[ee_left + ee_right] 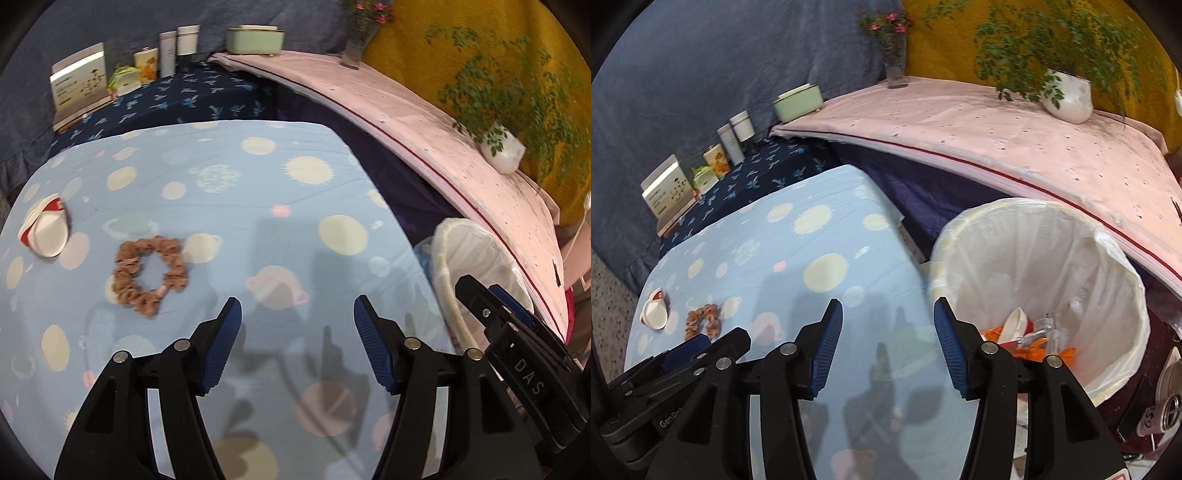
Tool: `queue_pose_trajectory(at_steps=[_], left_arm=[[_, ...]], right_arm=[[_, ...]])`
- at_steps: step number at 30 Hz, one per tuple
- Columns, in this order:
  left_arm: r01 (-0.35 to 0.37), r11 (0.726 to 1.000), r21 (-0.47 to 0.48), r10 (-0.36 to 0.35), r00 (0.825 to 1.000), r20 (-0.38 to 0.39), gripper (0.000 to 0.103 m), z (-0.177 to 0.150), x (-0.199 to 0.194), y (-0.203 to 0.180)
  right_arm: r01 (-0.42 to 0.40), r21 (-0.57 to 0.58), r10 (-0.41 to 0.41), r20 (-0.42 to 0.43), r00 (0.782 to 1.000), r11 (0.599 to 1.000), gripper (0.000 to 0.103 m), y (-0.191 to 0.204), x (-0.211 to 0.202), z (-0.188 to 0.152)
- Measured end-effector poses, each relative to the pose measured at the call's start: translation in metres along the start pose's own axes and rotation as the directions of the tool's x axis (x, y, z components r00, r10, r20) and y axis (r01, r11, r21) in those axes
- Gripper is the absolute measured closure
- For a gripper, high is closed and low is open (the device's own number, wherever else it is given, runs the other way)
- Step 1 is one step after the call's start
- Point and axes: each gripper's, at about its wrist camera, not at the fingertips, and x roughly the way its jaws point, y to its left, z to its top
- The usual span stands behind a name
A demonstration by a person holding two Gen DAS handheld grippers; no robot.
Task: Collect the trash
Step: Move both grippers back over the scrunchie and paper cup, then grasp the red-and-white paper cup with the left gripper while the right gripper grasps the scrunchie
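The bin [1039,291], lined with a white bag, stands on the floor just beside the corner of the table [229,206], which wears a light-blue cloth printed with planets. Inside the bin lie orange scraps [991,334], a red-and-white cup [1015,325] and something clear that is hard to make out. Across the table from the bin, near the far edge, a crushed paper cup [46,230] lies on its side, and a brown scrunchie [147,275] lies flat between that cup and the bin, close to the cup. The left gripper [297,317] hovers over bare cloth, its blue pads wide apart with nothing between them. The right gripper [888,321] hangs over the table edge next to the bin, jaws likewise parted and empty. Behind the bin, a pink-covered surface [997,125] carries a potted plant [1067,96].
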Motion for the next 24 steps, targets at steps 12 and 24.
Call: queue_pose_trajectory(at_steps=[12,24], left_arm=[[-0.117,0.988,-0.106,0.121,0.992,0.032,0.037,-0.002,-0.017,0.085],[-0.263,0.940,-0.218,0.283,0.957,0.062,0.032,0.005,-0.035,0.175]], right_arm=[[-0.067,-0.098,0.062,-0.050,0.997,0.993,0.052,0.072,0.017,-0.009],[-0.151,-0.213,0.130,-0.112,0.985,0.965,0.052,0.155,0.045,-0.018]])
